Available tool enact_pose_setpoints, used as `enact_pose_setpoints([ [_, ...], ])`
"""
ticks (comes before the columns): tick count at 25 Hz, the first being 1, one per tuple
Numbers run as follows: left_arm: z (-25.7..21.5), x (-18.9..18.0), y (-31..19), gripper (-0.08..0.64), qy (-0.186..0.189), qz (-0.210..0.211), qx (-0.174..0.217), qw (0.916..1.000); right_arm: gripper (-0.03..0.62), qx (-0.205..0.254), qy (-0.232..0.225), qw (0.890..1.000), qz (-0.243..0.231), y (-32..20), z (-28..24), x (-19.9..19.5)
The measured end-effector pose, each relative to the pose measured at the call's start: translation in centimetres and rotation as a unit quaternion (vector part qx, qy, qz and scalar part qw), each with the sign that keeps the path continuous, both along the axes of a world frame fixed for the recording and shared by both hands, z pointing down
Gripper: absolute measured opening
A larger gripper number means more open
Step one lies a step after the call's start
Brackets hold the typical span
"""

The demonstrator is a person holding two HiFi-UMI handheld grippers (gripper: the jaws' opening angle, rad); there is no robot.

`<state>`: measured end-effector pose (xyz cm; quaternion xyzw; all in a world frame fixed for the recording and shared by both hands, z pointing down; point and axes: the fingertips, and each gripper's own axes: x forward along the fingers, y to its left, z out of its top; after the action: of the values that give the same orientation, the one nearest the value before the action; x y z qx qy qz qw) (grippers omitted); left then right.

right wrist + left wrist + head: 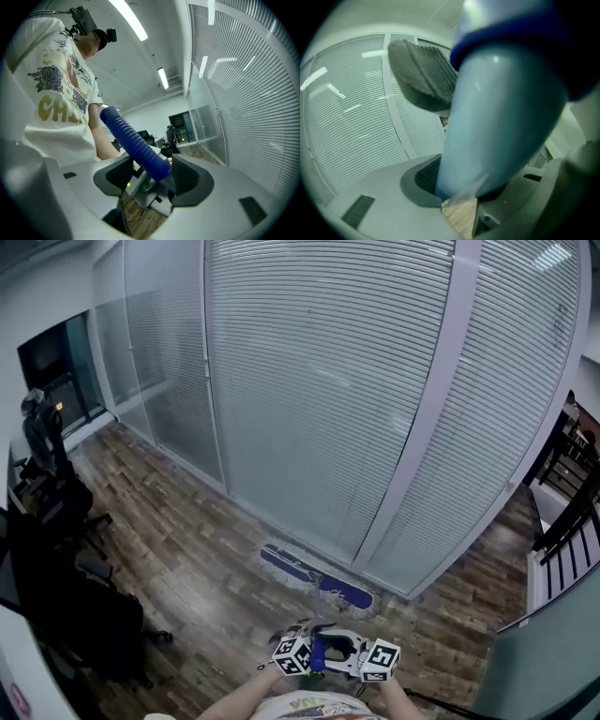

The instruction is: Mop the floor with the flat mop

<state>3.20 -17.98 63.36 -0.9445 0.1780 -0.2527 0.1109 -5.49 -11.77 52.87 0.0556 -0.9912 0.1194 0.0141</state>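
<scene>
Where flat mop [316, 578] lies, glass partition [328, 381] adjoins.

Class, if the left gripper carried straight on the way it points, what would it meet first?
Past the mop handle in its jaws, probably the glass wall with blinds; depth is unclear, so perhaps the floor first.

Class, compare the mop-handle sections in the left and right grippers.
Colour: the pale shaft in the left gripper is light blue-grey; the ribbed grip in the right gripper is deep blue. Surface: the pale shaft is smooth, the ribbed grip ridged. Both sit between fingers.
</scene>
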Motion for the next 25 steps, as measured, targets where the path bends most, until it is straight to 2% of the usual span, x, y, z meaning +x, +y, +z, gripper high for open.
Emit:
enact_pose_setpoints([
  [4,-1.1,-2.4,3.1,0.114,0.028,-0.029,0.005,0.9992,0.238,-0.002,0.003,1.0,0.004,3.4,-0.7,-2.5],
  [8,-1.8,-5.8,5.7,0.109,0.039,-0.049,0.002,0.998,0.238,0.004,-0.009,1.0,-0.007,6.0,-1.3,-5.6],
  [13,-1.5,-6.2,11.6,0.104,0.038,-0.056,0.012,0.9976,0.239,-0.004,0.003,1.0,-0.023,12.4,-1.1,-6.0],
  [19,-1.3,-2.1,19.6,0.104,0.02,-0.056,0.008,0.9982,0.239,-0.006,-0.001,0.999,-0.036,20.3,-1.0,-1.6],
  [25,0.1,5.6,29.4,0.104,-0.001,-0.062,0.009,0.998,0.238,-0.008,-0.004,0.999,-0.039,30.2,0.1,6.8],
])
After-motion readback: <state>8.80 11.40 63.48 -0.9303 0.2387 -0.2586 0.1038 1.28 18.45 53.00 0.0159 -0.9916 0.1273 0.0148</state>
